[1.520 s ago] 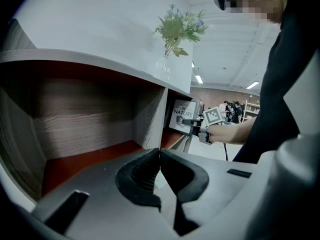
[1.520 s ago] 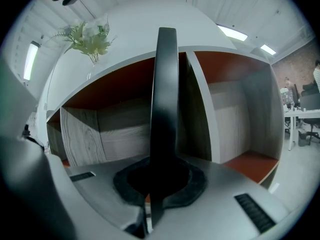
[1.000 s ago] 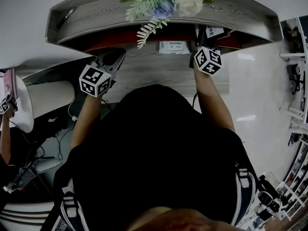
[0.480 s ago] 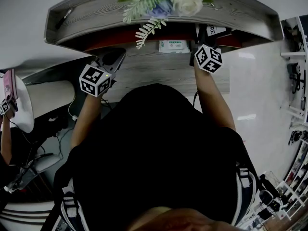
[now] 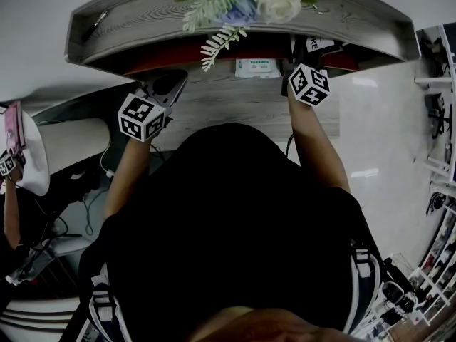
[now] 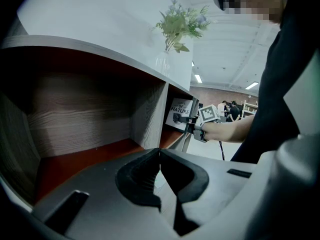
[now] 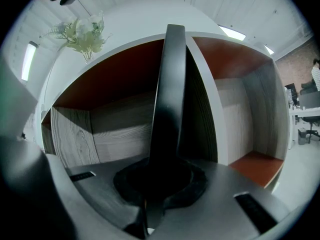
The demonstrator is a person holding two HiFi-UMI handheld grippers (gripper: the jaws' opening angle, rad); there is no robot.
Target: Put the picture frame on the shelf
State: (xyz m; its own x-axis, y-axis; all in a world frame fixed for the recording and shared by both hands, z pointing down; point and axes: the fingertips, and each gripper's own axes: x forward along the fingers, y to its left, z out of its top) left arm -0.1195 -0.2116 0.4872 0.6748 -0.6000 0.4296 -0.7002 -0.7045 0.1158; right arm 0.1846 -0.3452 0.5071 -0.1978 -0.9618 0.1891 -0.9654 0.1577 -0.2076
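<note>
Right gripper (image 7: 159, 184): held near level at the right shelf (image 7: 120, 129) compartment, jaws clamped on the upright picture frame (image 7: 170, 104). Left gripper (image 6: 160, 156): tilted down, jaws closed, empty. Frame's lower edge is hidden.

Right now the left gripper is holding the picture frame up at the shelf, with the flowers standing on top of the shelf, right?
Not quite: it is the right gripper, not the left, that is shut on the picture frame at the shelf, as the right gripper view shows. The left gripper is shut with nothing in it. The flowers do stand on top of the shelf.
</note>
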